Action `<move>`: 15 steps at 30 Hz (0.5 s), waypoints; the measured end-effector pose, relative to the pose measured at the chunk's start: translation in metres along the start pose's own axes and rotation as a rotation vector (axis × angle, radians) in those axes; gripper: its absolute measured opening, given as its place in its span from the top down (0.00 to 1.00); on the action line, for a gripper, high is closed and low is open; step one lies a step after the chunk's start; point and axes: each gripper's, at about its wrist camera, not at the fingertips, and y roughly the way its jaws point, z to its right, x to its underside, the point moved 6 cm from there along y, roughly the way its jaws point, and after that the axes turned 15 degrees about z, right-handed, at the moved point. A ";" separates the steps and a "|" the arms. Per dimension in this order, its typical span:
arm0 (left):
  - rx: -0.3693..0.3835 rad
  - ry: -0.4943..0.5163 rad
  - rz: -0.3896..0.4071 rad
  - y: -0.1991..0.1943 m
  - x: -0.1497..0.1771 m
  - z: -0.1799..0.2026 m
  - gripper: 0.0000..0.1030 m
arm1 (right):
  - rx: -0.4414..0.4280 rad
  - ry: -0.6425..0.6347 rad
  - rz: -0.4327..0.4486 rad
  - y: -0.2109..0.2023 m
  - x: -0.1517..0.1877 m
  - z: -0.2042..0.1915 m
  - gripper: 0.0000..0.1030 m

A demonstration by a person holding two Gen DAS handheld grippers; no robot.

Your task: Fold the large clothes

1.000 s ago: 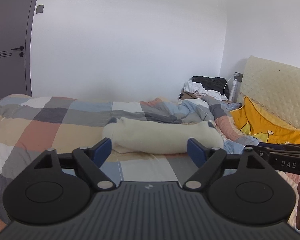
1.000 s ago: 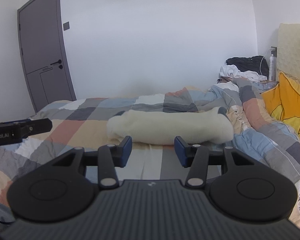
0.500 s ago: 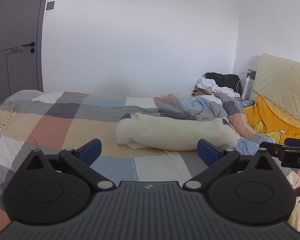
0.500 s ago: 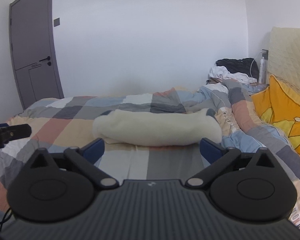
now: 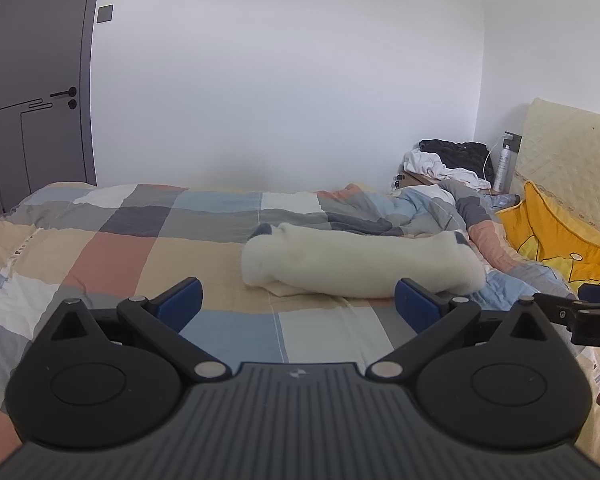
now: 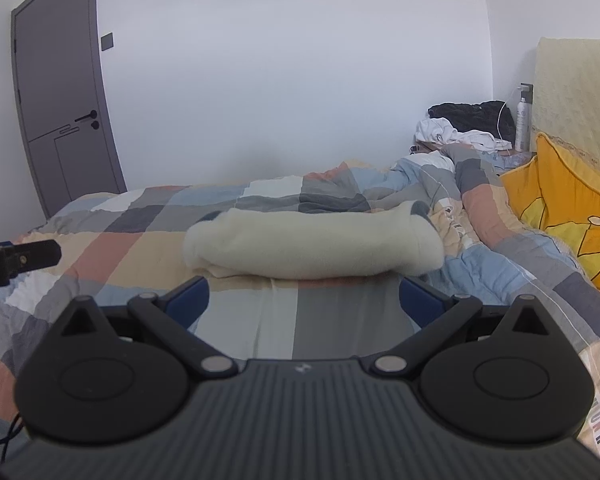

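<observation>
A cream fleece garment [image 5: 360, 264] [image 6: 312, 242] lies folded into a long roll across the checked bedspread [image 5: 148, 248] [image 6: 148, 232], with grey trim showing at both ends. My left gripper [image 5: 298, 306] hovers short of it, jaws wide open and nothing between the blue pads [image 5: 180, 304]. My right gripper [image 6: 304, 300] is likewise open and empty just in front of the roll. Each gripper shows at the edge of the other's view: the right gripper [image 5: 588, 316] and the left gripper [image 6: 16, 260].
A yellow pillow [image 5: 556, 244] and a cream headboard [image 5: 568, 152] stand at the right. A heap of black and white clothes [image 5: 448, 160] and a spray bottle [image 5: 502, 164] sit on the bedside stand. A grey door [image 5: 32, 92] is at the left. Rumpled duvet bunches behind the roll.
Both grippers have opened wide, the right one from nearly half shut. Both views have swung a little, so the roll sits further right in the left view.
</observation>
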 end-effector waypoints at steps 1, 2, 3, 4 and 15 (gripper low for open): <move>-0.001 0.002 -0.001 0.000 0.000 0.000 0.00 | 0.000 0.001 -0.002 0.000 0.000 0.001 0.00; -0.002 0.004 -0.002 0.000 0.000 0.001 0.00 | -0.001 0.002 -0.003 0.000 0.000 0.001 0.00; -0.003 0.006 -0.004 0.000 0.000 0.002 0.00 | -0.002 0.003 -0.004 0.000 0.000 0.001 0.00; -0.004 0.007 -0.005 0.000 0.000 0.002 0.00 | -0.002 0.002 -0.005 0.000 0.001 0.001 0.00; -0.020 0.000 -0.013 0.000 -0.002 0.001 0.00 | -0.003 -0.001 -0.003 -0.002 0.001 0.000 0.00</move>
